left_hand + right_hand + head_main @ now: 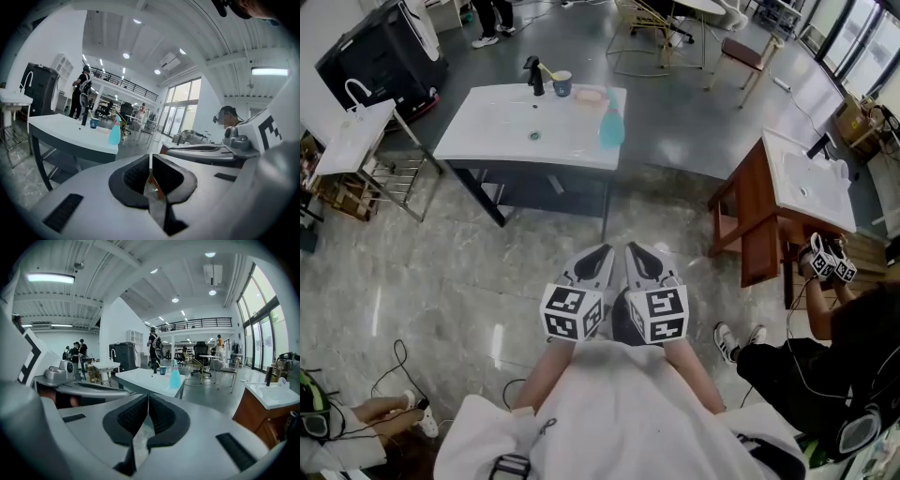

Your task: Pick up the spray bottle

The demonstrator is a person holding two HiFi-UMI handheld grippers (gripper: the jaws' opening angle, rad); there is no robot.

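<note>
From the head view, my left gripper [602, 253] and right gripper [636, 251] sit side by side, well apart from the white sink counter [487, 127]. The spray bottle [611, 124] stands upright at its right edge. In the left gripper view, the jaws are pressed together on nothing. In the right gripper view, they are likewise closed and empty.

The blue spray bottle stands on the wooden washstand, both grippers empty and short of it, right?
No: the spray bottle stands on the white table, per the head view. The left gripper and right gripper are empty and short of it.
</note>
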